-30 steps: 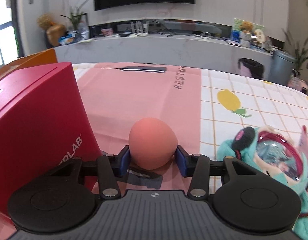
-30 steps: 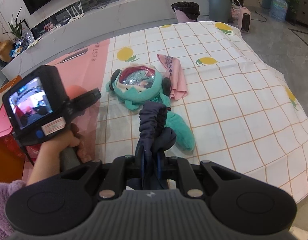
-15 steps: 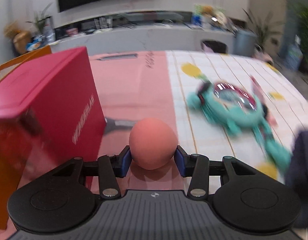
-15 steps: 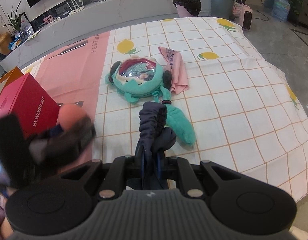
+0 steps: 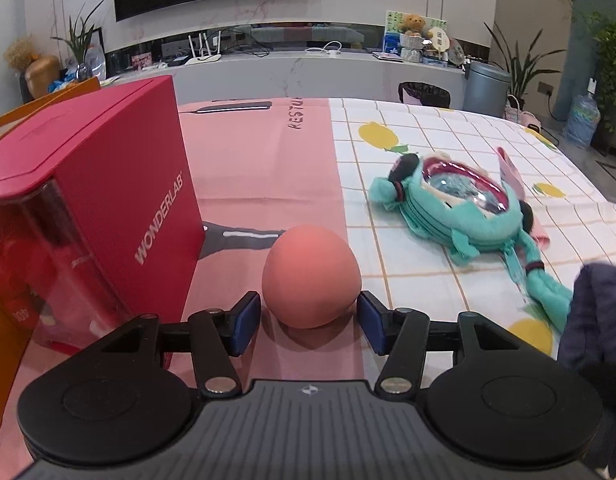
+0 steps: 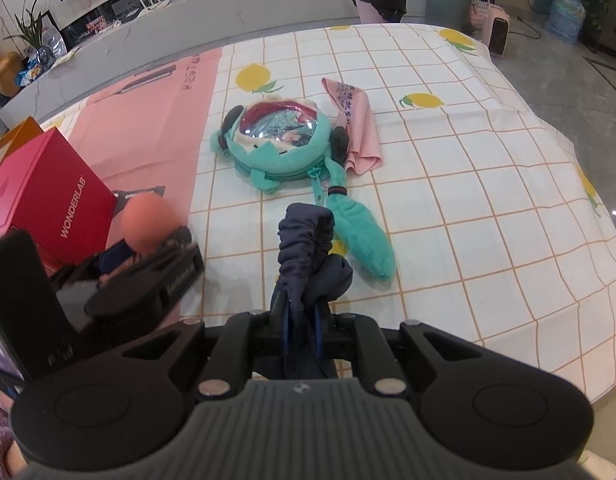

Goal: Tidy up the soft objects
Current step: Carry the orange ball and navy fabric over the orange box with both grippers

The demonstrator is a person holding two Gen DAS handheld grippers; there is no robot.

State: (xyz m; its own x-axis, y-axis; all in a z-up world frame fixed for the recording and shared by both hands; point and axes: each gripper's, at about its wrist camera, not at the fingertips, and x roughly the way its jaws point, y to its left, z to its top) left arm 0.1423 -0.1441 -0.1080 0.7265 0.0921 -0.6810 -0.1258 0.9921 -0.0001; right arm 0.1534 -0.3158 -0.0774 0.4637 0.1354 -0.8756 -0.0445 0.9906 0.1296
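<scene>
Beside the red box (image 5: 107, 184), the left gripper's (image 5: 310, 316) jaws have released the ball (image 5: 311, 276).

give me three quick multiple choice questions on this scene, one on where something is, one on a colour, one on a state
1. Where is the red box relative to the ball?
A. to its left in the left wrist view
B. on top of it
C. to its right, on the plush

2. What colour is the plush?
A. yellow
B. teal
C. white

3. What is the right tool doing?
A. open and empty
B. shut on the dark cloth
C. shut on the pink cloth

Answers:
1. A: the red box stands left of the ball, which sits between the left tool's blue pads.
2. B: the plush has a teal body and tail.
3. B: the right tool has its pads closed on the dark cloth, while the pink cloth lies on the table beside the plush.
</scene>
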